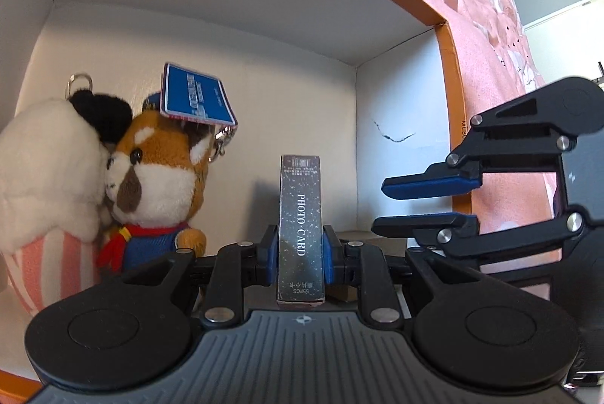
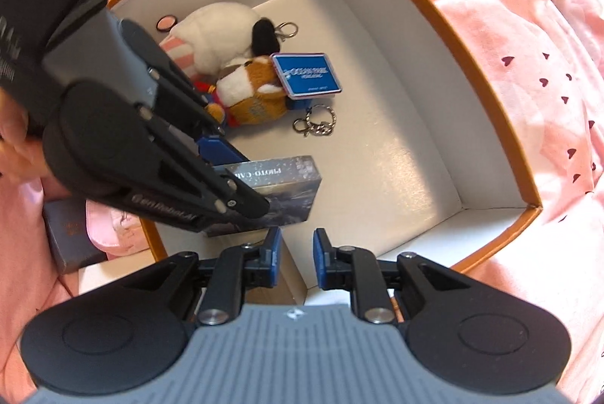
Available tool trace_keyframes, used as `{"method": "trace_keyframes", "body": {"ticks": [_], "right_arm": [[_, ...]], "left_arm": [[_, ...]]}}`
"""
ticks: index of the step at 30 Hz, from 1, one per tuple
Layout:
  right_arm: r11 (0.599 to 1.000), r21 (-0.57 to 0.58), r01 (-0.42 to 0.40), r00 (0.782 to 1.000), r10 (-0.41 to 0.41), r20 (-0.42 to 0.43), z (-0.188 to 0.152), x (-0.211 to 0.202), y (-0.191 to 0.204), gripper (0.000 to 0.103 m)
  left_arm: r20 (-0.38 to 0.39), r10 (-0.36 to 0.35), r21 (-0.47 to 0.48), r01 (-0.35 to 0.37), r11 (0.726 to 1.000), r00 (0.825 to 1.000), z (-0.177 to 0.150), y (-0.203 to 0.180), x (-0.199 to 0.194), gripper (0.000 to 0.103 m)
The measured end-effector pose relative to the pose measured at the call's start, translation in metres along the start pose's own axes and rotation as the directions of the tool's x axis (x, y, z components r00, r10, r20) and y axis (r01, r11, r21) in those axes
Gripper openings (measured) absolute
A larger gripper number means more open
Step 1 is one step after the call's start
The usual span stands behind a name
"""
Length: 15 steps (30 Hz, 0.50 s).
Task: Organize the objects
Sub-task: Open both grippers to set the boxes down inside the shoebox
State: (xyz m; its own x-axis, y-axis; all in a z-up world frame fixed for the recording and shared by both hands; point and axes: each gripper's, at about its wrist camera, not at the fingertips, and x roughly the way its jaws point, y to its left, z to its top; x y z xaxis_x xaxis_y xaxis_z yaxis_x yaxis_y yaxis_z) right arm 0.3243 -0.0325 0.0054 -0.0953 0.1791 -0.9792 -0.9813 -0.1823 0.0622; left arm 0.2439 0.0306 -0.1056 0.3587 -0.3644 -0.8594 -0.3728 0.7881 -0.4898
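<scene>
— Nearest the left wrist lens, what sits between those blue pads?

— Clamped in the left gripper (image 1: 301, 255) is a slim dark speckled cardboard box printed "PHOTO CARD" (image 1: 301, 226); both blue pads press its narrow sides. From the right wrist view the same photo-card box (image 2: 279, 189) sits low inside the white-lined, orange-rimmed cardboard box (image 2: 434, 11), near its front wall, and whether it touches the floor cannot be told.

— And the right gripper?

— The right gripper (image 2: 296, 262) holds nothing; its fingers stand apart with a clear gap, hovering over the near edge of the big box. In the left view it shows at the right side, pads parted (image 1: 426, 204).

— What else lies in the big box?

— A white plush toy with a black ear and pink-striped base (image 2: 222, 26) touches a brown-and-white plush dog in a blue outfit (image 2: 249, 91). A blue rectangular tag (image 2: 306, 76) rests against the dog's head, and a silver metal keychain (image 2: 315, 123) lies just beside it. A small round peach-coloured compact (image 2: 165, 23) sits near the far corner.

— Around the box?

— Pink fabric with small dark hearts (image 2: 528, 83).
</scene>
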Motion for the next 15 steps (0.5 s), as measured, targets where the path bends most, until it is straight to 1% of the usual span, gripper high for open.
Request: {"method": "trace_keyframes", "body": {"ticks": [1,4,7,9,11,12,13,15], "right_arm": [[1.0,0.0,0.005,1.0,-0.005,0.001,-0.018,0.007,0.001,0.02],[1.0,0.002,0.025,1.0,-0.025,0.004,-0.024,0.008,0.003,0.02],[0.999,0.017,0.049,0.999,-0.049,0.01,-0.03,0.018,0.003,0.02],[0.998,0.029,0.058,0.998,-0.059,0.014,-0.032,0.017,0.002,0.02],[0.997,0.036,0.062,0.998,-0.062,0.019,-0.035,0.013,0.003,0.02],[0.997,0.036,0.063,0.998,-0.063,0.02,-0.036,0.019,0.003,0.02],[0.997,0.036,0.063,0.998,-0.063,0.021,-0.037,0.016,0.004,0.02],[0.998,0.031,0.063,0.998,-0.063,0.02,-0.037,0.024,0.005,0.02]], "left_arm": [[-0.011,-0.009,-0.016,0.009,1.0,1.0,0.0,0.001,0.001,0.026],[-0.015,-0.014,-0.028,0.014,1.0,1.0,-0.002,0.0,0.005,0.026],[-0.036,-0.028,-0.033,0.027,0.999,0.999,-0.002,0.0,0.008,0.028],[-0.046,-0.036,-0.037,0.034,0.999,0.998,-0.004,-0.001,0.012,0.029],[-0.06,-0.063,-0.048,0.061,0.997,0.996,-0.005,-0.001,0.014,0.03],[-0.067,-0.081,-0.054,0.077,0.996,0.994,-0.007,-0.001,0.016,0.03],[-0.069,-0.08,-0.054,0.077,0.996,0.994,-0.002,-0.004,0.017,0.03],[-0.062,-0.069,-0.04,0.067,0.997,0.996,-0.003,-0.007,0.018,0.03]]}}
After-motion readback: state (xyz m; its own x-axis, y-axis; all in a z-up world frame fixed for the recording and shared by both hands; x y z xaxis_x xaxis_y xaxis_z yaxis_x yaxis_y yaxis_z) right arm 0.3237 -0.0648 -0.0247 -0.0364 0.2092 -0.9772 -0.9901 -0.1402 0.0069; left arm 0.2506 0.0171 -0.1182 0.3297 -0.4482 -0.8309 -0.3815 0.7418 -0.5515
